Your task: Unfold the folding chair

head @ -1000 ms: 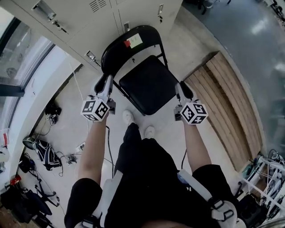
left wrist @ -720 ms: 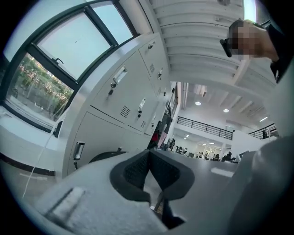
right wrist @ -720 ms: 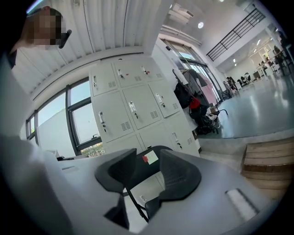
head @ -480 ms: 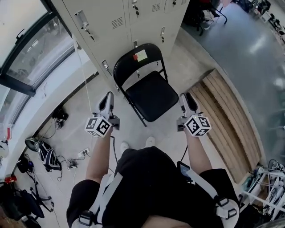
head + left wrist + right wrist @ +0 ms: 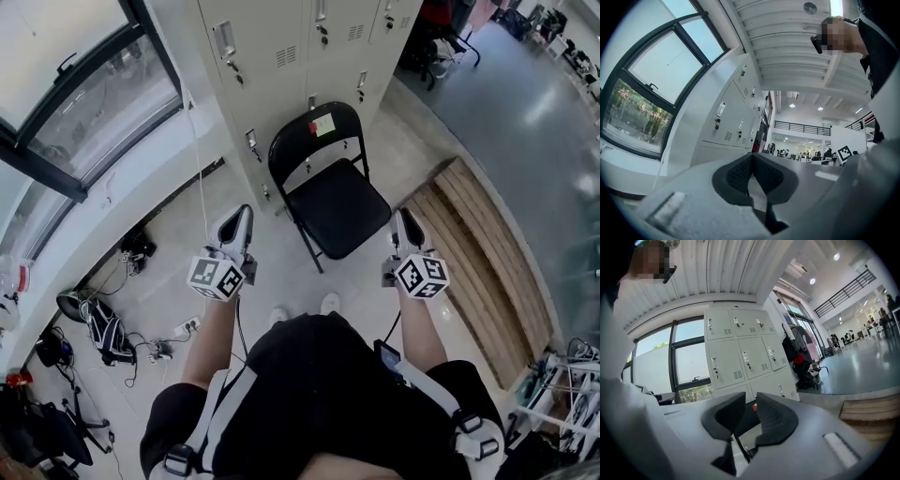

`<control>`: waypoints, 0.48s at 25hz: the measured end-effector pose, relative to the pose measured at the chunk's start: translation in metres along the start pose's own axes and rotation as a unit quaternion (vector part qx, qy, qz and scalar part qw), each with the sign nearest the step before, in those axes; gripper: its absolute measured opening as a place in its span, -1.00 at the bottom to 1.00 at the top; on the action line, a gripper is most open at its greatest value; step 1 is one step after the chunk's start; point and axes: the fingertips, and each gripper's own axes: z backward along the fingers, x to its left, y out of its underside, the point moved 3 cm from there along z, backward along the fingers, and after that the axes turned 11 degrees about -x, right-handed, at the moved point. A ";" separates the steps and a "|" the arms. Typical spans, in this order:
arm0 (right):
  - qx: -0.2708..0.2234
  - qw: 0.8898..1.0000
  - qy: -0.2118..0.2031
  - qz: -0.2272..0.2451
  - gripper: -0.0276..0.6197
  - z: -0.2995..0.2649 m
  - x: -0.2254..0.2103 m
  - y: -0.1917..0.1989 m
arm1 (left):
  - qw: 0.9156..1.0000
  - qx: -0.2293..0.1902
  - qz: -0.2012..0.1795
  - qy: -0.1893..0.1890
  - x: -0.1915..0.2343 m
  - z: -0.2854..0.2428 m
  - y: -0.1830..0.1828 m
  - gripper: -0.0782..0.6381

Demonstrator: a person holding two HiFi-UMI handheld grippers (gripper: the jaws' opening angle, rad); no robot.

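Note:
The black folding chair (image 5: 337,208) stands unfolded in front of the lockers, seat level, with a red and white label on its backrest. Both grippers hang in the air in front of it, apart from it and pointing roughly level. My left gripper (image 5: 239,217) is to the chair's left; in the left gripper view its pads (image 5: 740,174) meet, and the left gripper (image 5: 752,157) holds nothing. My right gripper (image 5: 406,221) is off the seat's right corner. Its jaws have just been closing. In the right gripper view a narrow gap remains in my right gripper (image 5: 751,401), with only the distant chair (image 5: 746,422) seen through it.
Grey lockers (image 5: 300,56) stand behind the chair and a large window (image 5: 75,84) at the left. Wooden boards (image 5: 478,234) lie on the floor at the right. Bags and cables (image 5: 103,328) clutter the floor at the left. The person's feet (image 5: 330,303) are just short of the chair.
Both grippers have come away from the chair's sides and risen, and the person has stepped back. The chair stays open in place and now looks farther off.

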 end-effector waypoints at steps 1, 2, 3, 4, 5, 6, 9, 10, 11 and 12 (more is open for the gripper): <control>-0.002 1.000 0.006 0.003 -0.69 0.004 0.006 -0.001 | 1.000 0.002 0.004 0.004 0.003 0.006 -0.003 -0.78; -0.006 1.000 0.012 0.006 -0.73 0.008 0.012 -0.002 | 1.000 0.004 0.009 0.008 0.005 0.011 -0.005 -0.78; -0.011 1.000 0.019 0.009 -0.74 0.012 0.018 -0.004 | 1.000 0.006 0.012 0.015 0.007 0.016 -0.008 -0.78; -0.016 1.000 0.024 0.011 -0.76 0.017 0.025 -0.006 | 1.000 0.008 0.014 0.022 0.010 0.021 -0.012 -0.78; -0.021 0.999 0.028 0.014 -0.76 0.022 0.031 -0.008 | 0.999 0.009 0.013 0.028 0.012 0.024 -0.015 -0.78; -0.027 0.999 0.032 0.018 -0.76 0.027 0.038 -0.010 | 0.999 0.008 0.012 0.034 0.014 0.027 -0.018 -0.78; -0.040 0.998 0.045 0.034 -0.76 0.045 0.052 -0.015 | 0.999 -0.001 0.014 0.044 0.018 0.028 -0.027 -0.78; -0.042 0.997 0.049 0.037 -0.76 0.052 0.055 -0.015 | 0.999 -0.006 0.015 0.048 0.017 0.028 -0.030 -0.78; -0.044 0.997 0.053 0.037 -0.77 0.057 0.058 -0.016 | 0.998 -0.010 0.013 0.054 0.015 0.027 -0.033 -0.78; -0.045 0.997 0.055 0.036 -0.79 0.063 0.061 -0.017 | 0.998 -0.013 0.009 0.061 0.012 0.026 -0.037 -0.78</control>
